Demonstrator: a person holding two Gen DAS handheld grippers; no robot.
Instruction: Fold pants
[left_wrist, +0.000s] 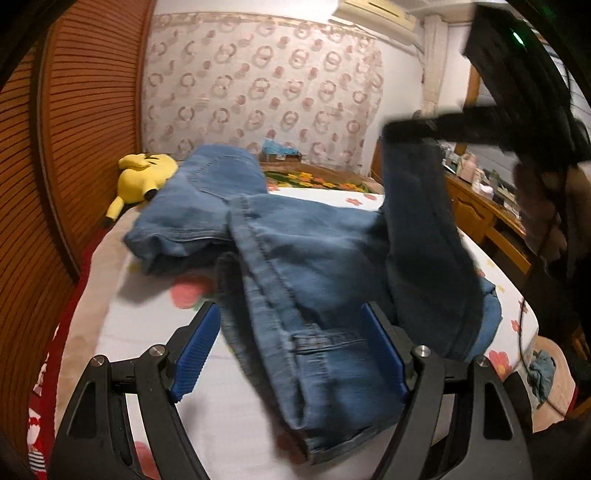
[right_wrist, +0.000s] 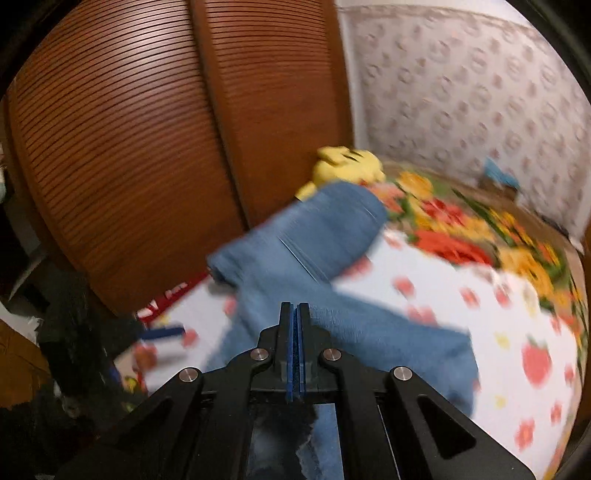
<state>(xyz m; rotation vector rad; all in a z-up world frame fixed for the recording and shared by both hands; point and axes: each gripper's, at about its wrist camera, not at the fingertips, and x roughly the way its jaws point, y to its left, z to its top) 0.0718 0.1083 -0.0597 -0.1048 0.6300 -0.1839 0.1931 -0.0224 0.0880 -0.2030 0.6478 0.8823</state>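
The left gripper (left_wrist: 291, 350) is spread wide, its blue pads either side of the jeans (left_wrist: 295, 258) without pressing them. The right gripper (left_wrist: 402, 129) is pinched on a lifted leg of the jeans, which lie across the bed (left_wrist: 147, 332). Beyond the jeans sits a yellow plush toy (left_wrist: 144, 177). Only the left wrist view shows the raised leg; the right wrist view is blurred.
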